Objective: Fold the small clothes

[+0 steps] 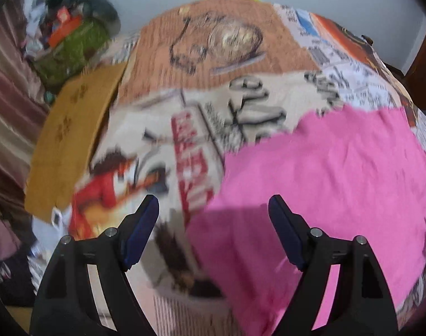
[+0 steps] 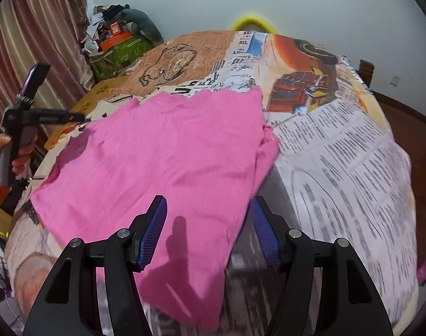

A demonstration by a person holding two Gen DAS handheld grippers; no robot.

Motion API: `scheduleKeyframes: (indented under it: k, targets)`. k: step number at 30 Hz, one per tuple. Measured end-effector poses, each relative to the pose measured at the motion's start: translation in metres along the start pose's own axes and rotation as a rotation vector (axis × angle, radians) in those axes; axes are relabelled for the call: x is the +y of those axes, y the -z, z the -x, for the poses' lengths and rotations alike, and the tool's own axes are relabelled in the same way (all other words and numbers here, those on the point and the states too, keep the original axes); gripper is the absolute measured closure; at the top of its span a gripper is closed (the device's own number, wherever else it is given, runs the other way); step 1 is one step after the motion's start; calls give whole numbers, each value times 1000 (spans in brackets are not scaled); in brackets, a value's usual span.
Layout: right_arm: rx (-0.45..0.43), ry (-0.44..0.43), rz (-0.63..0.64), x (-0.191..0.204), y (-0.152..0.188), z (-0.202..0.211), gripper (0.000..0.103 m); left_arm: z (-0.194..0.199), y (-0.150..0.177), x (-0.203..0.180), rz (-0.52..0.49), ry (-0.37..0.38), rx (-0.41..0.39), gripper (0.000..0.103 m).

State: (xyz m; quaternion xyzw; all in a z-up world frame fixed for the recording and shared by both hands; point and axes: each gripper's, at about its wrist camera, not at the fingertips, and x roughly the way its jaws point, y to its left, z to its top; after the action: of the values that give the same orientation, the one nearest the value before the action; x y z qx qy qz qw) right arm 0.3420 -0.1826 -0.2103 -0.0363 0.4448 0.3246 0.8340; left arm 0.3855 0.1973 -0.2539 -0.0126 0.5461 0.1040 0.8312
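Thin pink knit garment spread flat on newspaper-print cover, long axis running left-right. Right gripper nearer, fingers spread, nothing pinched, poised over near right edge. Left gripper spread wide, empty, garment off toward its right.

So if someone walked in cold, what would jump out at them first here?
The bright pink garment, spread flat across the middle of the bed. Under it, the loud printed bedspread with newspaper text and cartoon pictures. Both claws, left and right, stand open above the garment's near edge, gripping nothing.
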Motion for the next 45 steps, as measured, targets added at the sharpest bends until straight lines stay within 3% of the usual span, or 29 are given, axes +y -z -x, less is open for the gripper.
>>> scheduleKeyframes:
  k: [5,9,11,13,14,16,17,18,24,27,33,45]
  targets:
    - [37,28,-30,-3,17,12,45,-14,21,6,45,60,71,23]
    - [69,44,-60,-3,33,16,45,-26,21,3,74,91,76,26]
    - [78,50,-75,-3,41,18,45,-28,18,4,115,115,62,37]
    - [83,59,-83,-2,46,19,45,-29,15,4,145,153,47,60]
    - [82,58,-88,-2,47,19,45,-29,14,3,146,168,44,65]
    - [81,46,-105,-3,48,19,45,-26,13,-2,126,161,25,88]
    - [86,38,-114,-3,48,17,45,-24,13,-5,112,150,17,92]
    - [97,29,-119,-3,49,14,45,-23,15,-7,98,139,12,92]
    - [120,-24,-117,-2,49,1,89,-18,30,5,117,141,10,92]
    - [126,-21,-82,-2,46,-1,94,-14,40,9,131,138,15,93]
    - [142,63,64,-7,25,-7,96,-2,67,6,115,110,21,93]
    - [72,130,64,-42,-15,-14,96,33,119,-27,105,188,54,93]
